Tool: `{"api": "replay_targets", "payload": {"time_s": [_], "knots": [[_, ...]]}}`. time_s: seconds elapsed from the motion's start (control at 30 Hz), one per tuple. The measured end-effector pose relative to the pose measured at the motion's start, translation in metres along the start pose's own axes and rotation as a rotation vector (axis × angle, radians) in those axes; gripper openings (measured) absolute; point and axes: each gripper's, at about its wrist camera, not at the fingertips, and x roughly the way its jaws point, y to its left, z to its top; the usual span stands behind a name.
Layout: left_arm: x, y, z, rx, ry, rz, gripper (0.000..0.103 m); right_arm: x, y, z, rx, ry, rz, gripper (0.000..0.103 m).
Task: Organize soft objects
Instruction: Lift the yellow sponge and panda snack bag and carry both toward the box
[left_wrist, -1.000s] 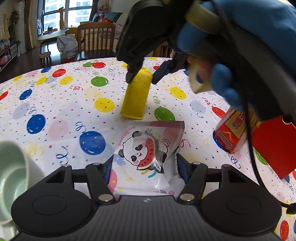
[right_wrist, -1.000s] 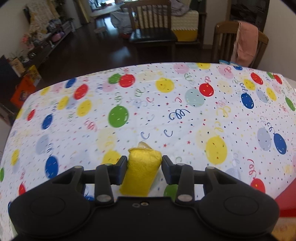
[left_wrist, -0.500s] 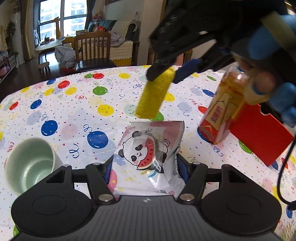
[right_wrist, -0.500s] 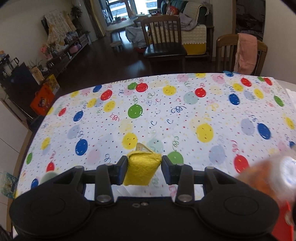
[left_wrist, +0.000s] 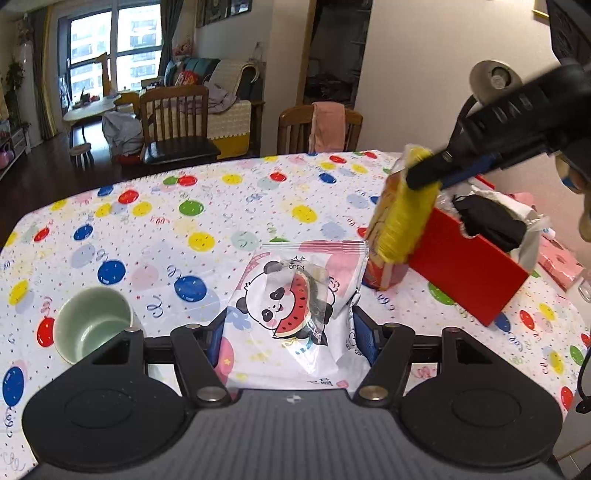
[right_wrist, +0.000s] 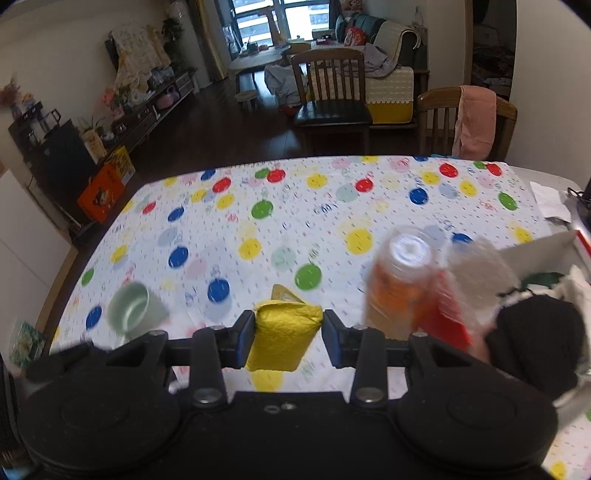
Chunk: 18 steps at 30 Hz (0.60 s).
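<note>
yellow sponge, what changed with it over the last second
The right tongs lifted the yellow sponge off the tablecloth and carried it right, to just above the red box, in front of the orange bottle. The grip on it did not change. The left tongs stayed shut on the panda bag; the green cup did not move.

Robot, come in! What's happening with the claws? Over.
Left claw shut on panda bag. Right claw shut on sponge, airborne. Bottle near red box.
</note>
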Motion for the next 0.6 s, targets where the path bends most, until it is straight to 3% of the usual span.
{"api": "replay_targets", "payload": {"time_s": [0.43,0.6], "knots": [[-0.012,-0.064,0.045,0.076,-0.048,-0.031,0.065,-0.07,-0.084,-0.024,0.058,-0.071,-0.008,0.038],[-0.006,-0.096,0.064,0.099,-0.055,-0.058,0.065,-0.092,-0.132,-0.028,0.09,-0.086,-0.059,0.038]]}}
